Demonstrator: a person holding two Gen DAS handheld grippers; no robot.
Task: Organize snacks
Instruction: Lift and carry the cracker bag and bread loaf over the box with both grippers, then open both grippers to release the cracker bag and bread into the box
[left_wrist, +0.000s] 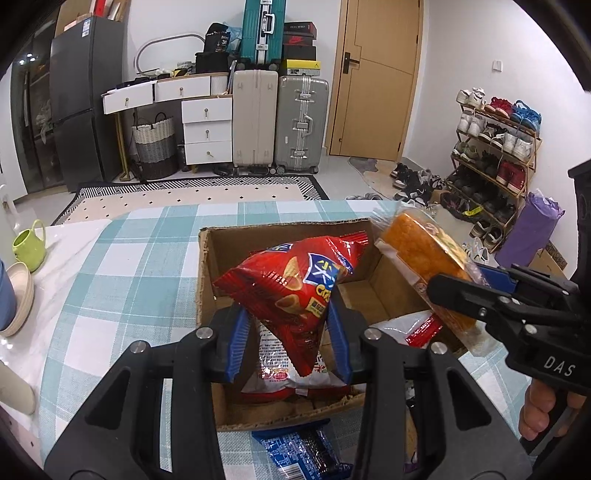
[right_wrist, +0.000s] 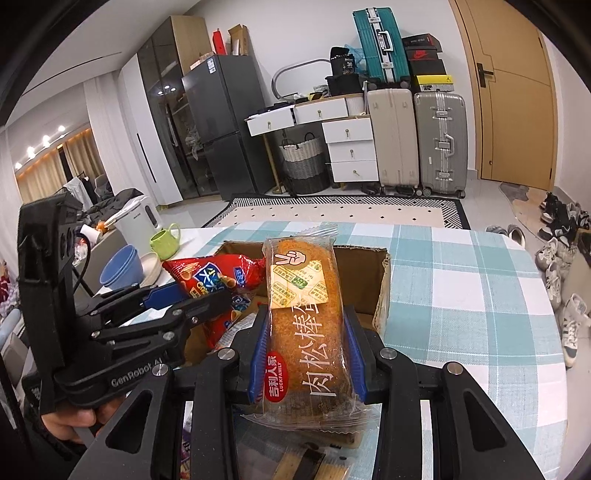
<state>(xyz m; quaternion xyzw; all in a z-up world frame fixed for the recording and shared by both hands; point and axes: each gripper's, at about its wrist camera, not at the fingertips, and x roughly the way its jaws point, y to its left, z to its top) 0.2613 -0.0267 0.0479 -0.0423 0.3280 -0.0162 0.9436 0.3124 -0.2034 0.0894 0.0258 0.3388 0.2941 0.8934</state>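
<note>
Snacks are in mid-transfer: your left gripper (left_wrist: 291, 332) pinches a red chip bag (left_wrist: 291, 284) between its blue pads, holding it up over the middle of the open cardboard box (left_wrist: 207, 273). Your right gripper (right_wrist: 306, 354) is clamped on a wrapped orange-brown cake (right_wrist: 306, 314), raised over the box's right side.

By the look of it, you are at the placing step. Next, lower each packet into the box and spread the tongs, keeping the two grippers from colliding, since they are close together.

A white-and-red packet (left_wrist: 413, 326) already lies inside the box. A blue packet (left_wrist: 299, 454) rests on the checked tablecloth (left_wrist: 122, 266) just beside the box's near edge, partly cut off by the gripper.

Most of the box floor is hidden behind the held packets. A green cup (left_wrist: 29, 243) and stacked bowls (left_wrist: 16, 295) stand near the table's left edge.
</note>
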